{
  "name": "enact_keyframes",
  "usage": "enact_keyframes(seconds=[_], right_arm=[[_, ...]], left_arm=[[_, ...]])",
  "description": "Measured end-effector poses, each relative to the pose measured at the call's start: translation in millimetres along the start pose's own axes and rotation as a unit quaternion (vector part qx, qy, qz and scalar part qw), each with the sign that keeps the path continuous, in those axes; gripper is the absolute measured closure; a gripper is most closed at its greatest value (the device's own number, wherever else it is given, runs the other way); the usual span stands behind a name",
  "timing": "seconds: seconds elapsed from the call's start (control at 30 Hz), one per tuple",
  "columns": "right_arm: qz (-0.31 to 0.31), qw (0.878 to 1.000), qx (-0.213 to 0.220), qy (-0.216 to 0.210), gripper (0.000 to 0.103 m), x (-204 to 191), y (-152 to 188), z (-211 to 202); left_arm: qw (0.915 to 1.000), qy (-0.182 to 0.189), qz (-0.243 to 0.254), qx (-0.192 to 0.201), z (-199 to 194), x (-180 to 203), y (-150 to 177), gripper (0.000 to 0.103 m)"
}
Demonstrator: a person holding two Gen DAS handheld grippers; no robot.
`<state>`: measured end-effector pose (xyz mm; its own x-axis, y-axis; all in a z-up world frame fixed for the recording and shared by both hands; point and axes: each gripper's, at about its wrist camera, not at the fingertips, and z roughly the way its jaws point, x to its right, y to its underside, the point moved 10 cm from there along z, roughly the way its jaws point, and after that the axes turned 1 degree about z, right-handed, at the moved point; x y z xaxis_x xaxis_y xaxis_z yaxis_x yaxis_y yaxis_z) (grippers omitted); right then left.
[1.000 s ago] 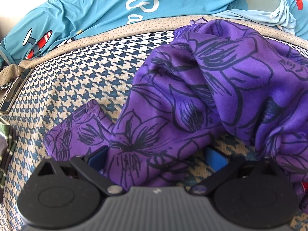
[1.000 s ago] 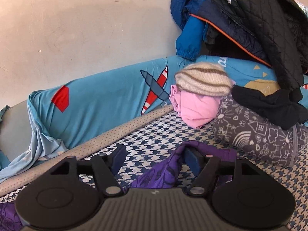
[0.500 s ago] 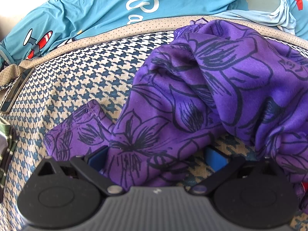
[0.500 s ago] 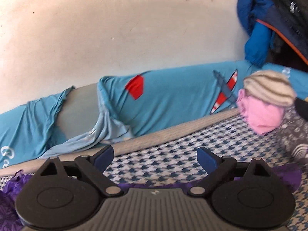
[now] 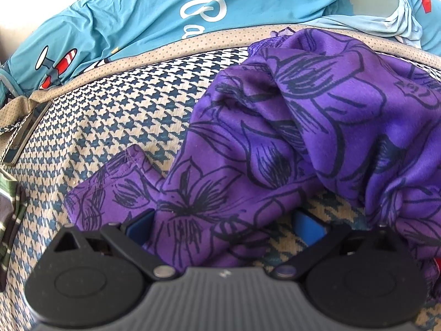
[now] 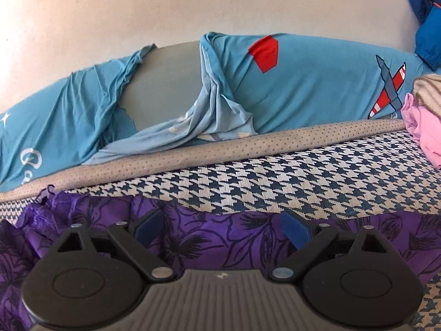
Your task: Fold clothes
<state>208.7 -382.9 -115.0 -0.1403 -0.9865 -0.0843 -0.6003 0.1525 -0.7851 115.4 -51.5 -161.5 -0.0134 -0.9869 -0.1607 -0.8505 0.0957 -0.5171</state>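
A purple garment with black flower outlines lies crumpled on the blue-and-cream houndstooth bed cover. My left gripper stands open and low over the garment's near edge. A flap of the cloth lies loose between its blue pads, which do not press on it. In the right wrist view the same purple garment spreads flat under my right gripper. This gripper stands wide open just above the fabric, near its far hem, with nothing pinched between its fingers.
A blue sheet with aeroplane prints covers the bolster along the pale wall. Pink clothes and a striped knit piece sit at the right, under a blue jacket. A green striped cloth and a strap buckle lie at the left.
My right gripper has let go of a raised fold of the purple garment, opened wider, and swung left and down over the flat cloth. The left gripper has not moved.
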Motion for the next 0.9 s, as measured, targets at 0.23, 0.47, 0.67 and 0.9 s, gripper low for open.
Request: enact_keyframes(seconds=[0.23,0.47,0.67,0.9], right_arm=[[-0.032,0.998,-0.046,0.008,0.02,-10.7,21.1,29.2],[-0.048,0.998,-0.022,0.02,0.077,-14.1,13.0,25.8],[0.021,1.0,0.003,0.013,0.096,5.7,-0.4,17.0],[0.098,0.989,0.083,0.072,0.097,52.1,-31.0,-11.6]], left_arm=[[1.0,0.002,-0.003,-0.002,1.0,-1.0,-0.2,0.0],[1.0,-0.003,0.003,0.002,-0.4,0.5,-0.2,0.0],[1.0,-0.006,0.002,0.006,-1.3,-1.2,-3.4,0.0],[0.9999,-0.012,-0.009,0.005,0.5,-9.8,-6.7,0.0]])
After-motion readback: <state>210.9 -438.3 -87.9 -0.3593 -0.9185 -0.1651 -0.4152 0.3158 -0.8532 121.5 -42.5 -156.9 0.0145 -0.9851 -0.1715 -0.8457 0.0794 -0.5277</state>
